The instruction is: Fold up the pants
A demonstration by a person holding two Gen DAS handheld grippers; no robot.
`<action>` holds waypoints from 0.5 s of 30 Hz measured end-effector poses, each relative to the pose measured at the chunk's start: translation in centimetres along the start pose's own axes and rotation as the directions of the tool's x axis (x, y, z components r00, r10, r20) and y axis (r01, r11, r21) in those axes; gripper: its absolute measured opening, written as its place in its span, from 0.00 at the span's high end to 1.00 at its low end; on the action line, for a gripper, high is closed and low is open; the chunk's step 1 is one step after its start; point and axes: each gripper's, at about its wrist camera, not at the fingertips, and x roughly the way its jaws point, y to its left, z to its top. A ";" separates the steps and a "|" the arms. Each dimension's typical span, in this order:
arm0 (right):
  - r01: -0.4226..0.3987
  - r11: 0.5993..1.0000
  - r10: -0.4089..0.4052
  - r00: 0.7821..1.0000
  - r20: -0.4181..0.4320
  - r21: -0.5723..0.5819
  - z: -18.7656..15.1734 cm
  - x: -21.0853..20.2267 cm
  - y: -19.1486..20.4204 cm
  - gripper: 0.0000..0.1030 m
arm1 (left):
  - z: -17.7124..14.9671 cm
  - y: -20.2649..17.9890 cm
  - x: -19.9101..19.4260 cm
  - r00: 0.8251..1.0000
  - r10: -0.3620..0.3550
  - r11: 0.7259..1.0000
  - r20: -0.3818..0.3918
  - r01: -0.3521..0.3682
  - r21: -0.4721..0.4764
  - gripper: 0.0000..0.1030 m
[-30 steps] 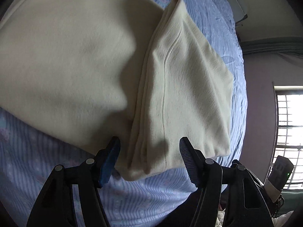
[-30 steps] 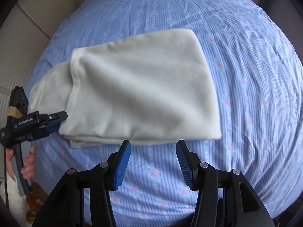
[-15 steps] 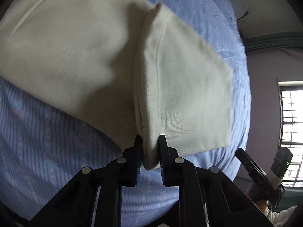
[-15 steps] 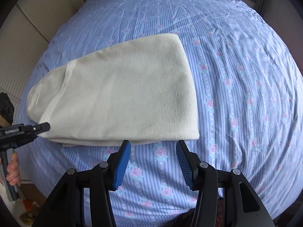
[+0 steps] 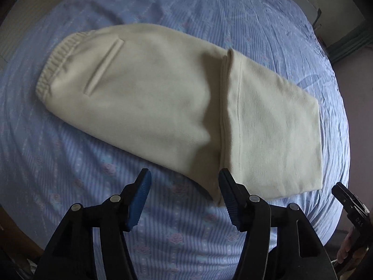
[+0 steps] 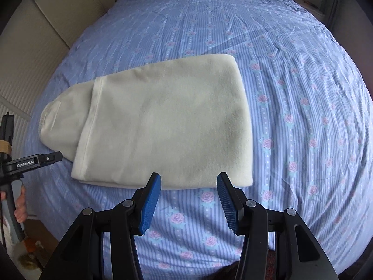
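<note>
Beside the pants (image 6: 163, 126), "GenRobot.AI"-marked left claw (image 5: 184, 198) (just reopened) gapes empty.

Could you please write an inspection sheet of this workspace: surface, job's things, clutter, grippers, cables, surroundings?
Surface: bed sheet, blue, striped with roses, a little wrinkled.
Job's things: cream pants lie flat, the leg part folded over; waistband uncovered.
Clutter: nothing seen on the bed.
Grippers: left gripper has just been opening, nothing between its jaws; right gripper open, empty, at the near edge of the pants.
Cables: a dark cord beside the left handle.
Surroundings: pale wall panels on the left.
</note>
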 end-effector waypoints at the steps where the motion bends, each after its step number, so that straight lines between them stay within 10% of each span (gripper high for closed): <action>1: -0.009 1.000 0.009 1.000 0.007 -0.008 0.2 -0.2 0.7 0.50 | 0.0 1.3 -0.7 1.000 -0.006 1.000 0.026 0.007 -0.028 0.33; 15: -0.047 0.989 0.056 0.997 0.055 -0.138 6.3 1.8 17.5 0.43 | 2.9 17.3 -1.5 0.955 -0.172 0.939 0.241 0.233 -0.254 0.11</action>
